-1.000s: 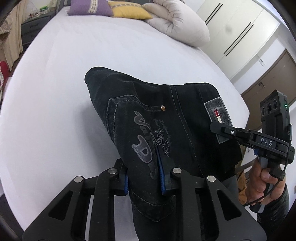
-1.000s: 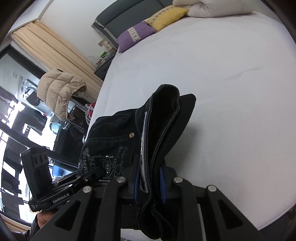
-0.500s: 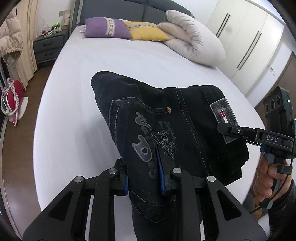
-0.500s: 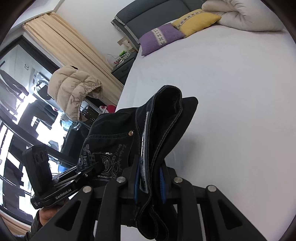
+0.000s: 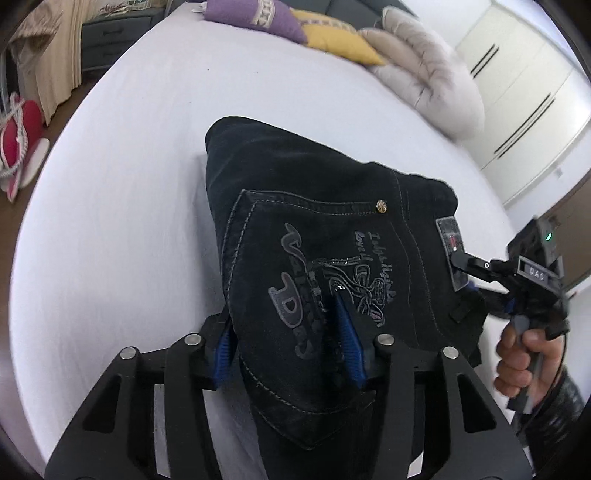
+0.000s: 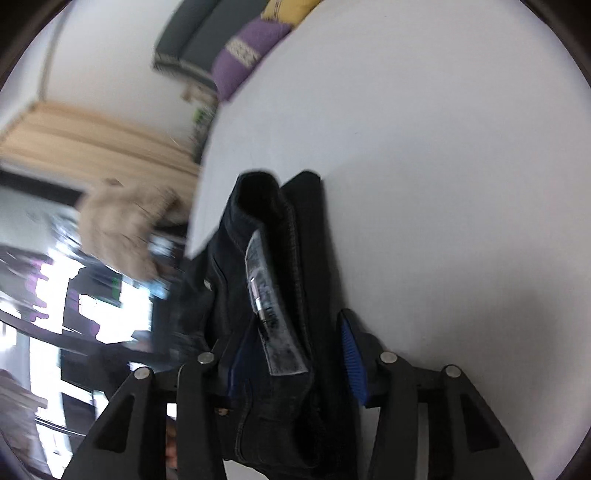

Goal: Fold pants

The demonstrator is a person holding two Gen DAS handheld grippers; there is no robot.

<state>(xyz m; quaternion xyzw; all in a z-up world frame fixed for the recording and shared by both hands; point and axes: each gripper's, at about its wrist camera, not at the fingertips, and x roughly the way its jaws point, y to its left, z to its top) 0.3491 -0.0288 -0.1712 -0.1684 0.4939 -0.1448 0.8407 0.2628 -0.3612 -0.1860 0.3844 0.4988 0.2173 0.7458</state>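
Resting folded on the white bed (image 5: pixel 122 206), dark pants (image 5: pixel 314 229); left tool (image 5: pixel 286 328) and right tool (image 6: pixel 291 347) both just opening, pads off the denim between them.

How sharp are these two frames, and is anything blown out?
Left wrist view: pants sharp, pillows slightly smeared, strong fisheye bend. Right wrist view: heavy motion blur on the left, window blown white, pants softer.
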